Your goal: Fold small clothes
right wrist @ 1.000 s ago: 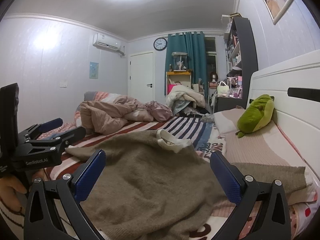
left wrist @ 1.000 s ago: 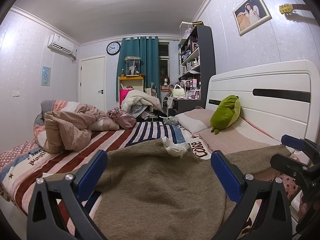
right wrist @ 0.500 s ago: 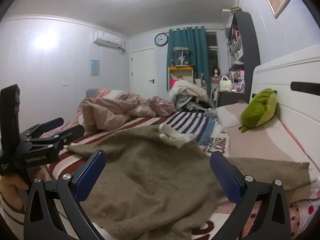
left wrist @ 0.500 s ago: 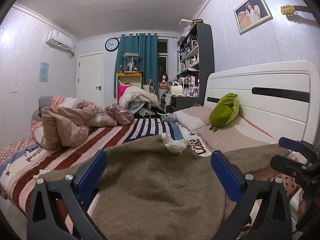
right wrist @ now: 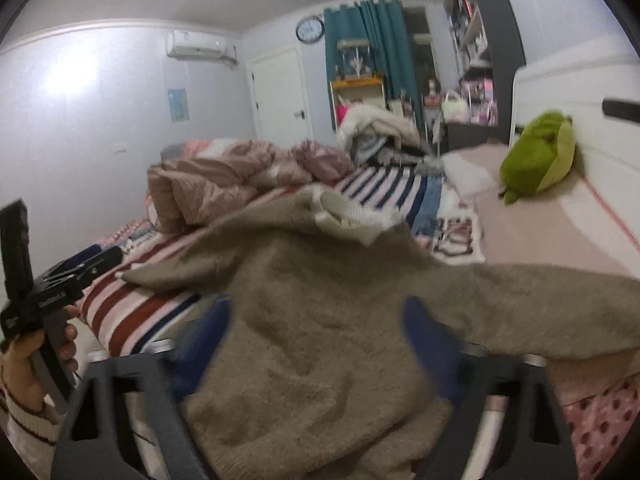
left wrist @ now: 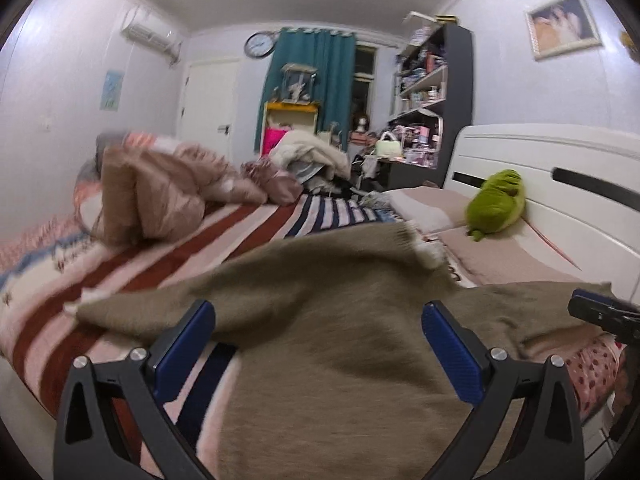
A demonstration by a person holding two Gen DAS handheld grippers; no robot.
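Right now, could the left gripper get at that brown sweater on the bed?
Probably yes. The left gripper is open right above the brown sweater, whose near edge lies between its fingers, and nothing sits between them.

Pale walls carry a clock (left wrist: 258, 44), an air conditioner (left wrist: 149, 37) and a framed picture (left wrist: 563, 23). Teal curtains (left wrist: 316, 80) flank a dark window. A tall black shelf (left wrist: 438, 96) stands beside the white headboard (left wrist: 560, 184); a white door (left wrist: 208, 100) is shut.

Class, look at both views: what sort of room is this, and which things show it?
Most likely a lived-in bedroom: a bed with a striped sheet, a white headboard, and a crumpled duvet.
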